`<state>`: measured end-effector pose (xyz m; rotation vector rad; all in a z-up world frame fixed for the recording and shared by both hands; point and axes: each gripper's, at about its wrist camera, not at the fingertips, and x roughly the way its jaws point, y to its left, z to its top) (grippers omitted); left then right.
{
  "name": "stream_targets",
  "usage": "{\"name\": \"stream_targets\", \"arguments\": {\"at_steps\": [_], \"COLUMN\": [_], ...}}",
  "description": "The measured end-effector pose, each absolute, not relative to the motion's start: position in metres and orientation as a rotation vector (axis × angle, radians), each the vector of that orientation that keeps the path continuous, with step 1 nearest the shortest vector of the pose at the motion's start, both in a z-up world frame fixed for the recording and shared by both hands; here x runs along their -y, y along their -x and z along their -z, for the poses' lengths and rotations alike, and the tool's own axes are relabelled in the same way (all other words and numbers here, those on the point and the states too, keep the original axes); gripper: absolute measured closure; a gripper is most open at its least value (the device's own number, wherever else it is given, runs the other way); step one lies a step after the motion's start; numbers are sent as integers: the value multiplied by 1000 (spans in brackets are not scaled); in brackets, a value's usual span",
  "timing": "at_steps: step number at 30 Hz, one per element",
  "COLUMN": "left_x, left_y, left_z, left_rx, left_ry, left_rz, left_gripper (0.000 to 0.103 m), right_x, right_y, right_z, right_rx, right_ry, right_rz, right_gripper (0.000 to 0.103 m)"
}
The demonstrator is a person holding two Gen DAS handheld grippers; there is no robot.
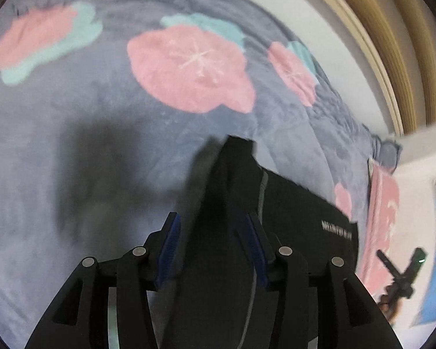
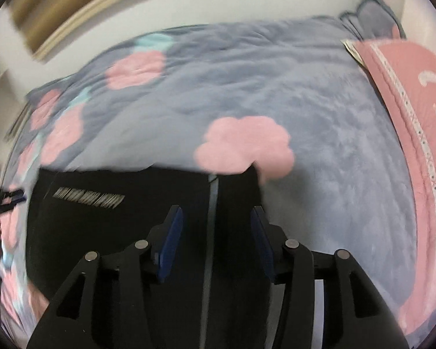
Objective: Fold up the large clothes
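A black garment [image 1: 293, 212] with a grey seam stripe and white lettering lies on a grey bedspread. In the left wrist view my left gripper [image 1: 212, 226] stands open with a raised fold of the black cloth between its blue pads [image 1: 168, 241]. In the right wrist view the same garment [image 2: 116, 224] spreads to the left, and my right gripper [image 2: 216, 224] stands open over its right edge, the grey stripe running between the fingers. Whether either gripper touches the cloth is unclear.
The grey bedspread [image 2: 276, 87] has pink and teal flower patches. A pink pillow [image 2: 415, 110] lies at the right. A white wall and beige curtain [image 1: 392, 43] stand behind the bed. The other gripper [image 1: 401, 273] shows at far right in the left wrist view.
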<state>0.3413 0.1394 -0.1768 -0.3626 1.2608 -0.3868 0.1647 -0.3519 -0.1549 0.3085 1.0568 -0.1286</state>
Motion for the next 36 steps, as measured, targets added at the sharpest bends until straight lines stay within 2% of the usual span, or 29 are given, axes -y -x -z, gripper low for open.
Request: {"name": "stream_targets", "arguments": {"at_steps": [2, 6, 8, 11, 15, 19, 22, 26, 31, 33, 36], "left_x": [-121, -58, -25, 16, 54, 56, 51, 54, 51, 53, 59], "left_y": [-318, -256, -227, -197, -180, -192, -203, -201, -222, -242, -272], "left_z": [159, 136, 135, 146, 195, 233, 241, 228, 181, 183, 219], "left_rx": [-1223, -1183, -1165, -1149, -1181, -1266, -1294, -1293, -1187, -1200, -1297], "left_ry": [305, 236, 208, 101, -53, -23, 21, -4, 54, 90, 81], "left_rz": [421, 563, 613, 605, 540, 502, 520, 538, 569, 552, 505], "left_gripper": [56, 56, 56, 56, 55, 54, 54, 54, 53, 51, 51], "right_x": [327, 270, 247, 226, 212, 209, 214, 212, 215, 220, 228], "right_y": [-154, -132, -131, -135, -151, -154, -154, -158, -176, -196, -223], "right_z": [148, 149, 154, 167, 201, 243, 256, 246, 195, 198, 226], "right_rx": [-1059, -1073, -1074, -1078, -1142, -1211, -1211, -1237, -1099, -1103, -1174], "right_ry": [-321, -302, -273, -260, -180, -185, -216, -189, -171, -208, -246], "right_rz": [73, -6, -18, 2, 85, 85, 84, 74, 36, 36, 54], "right_gripper": [50, 38, 38, 38, 38, 38, 37, 37, 37, 37, 37]}}
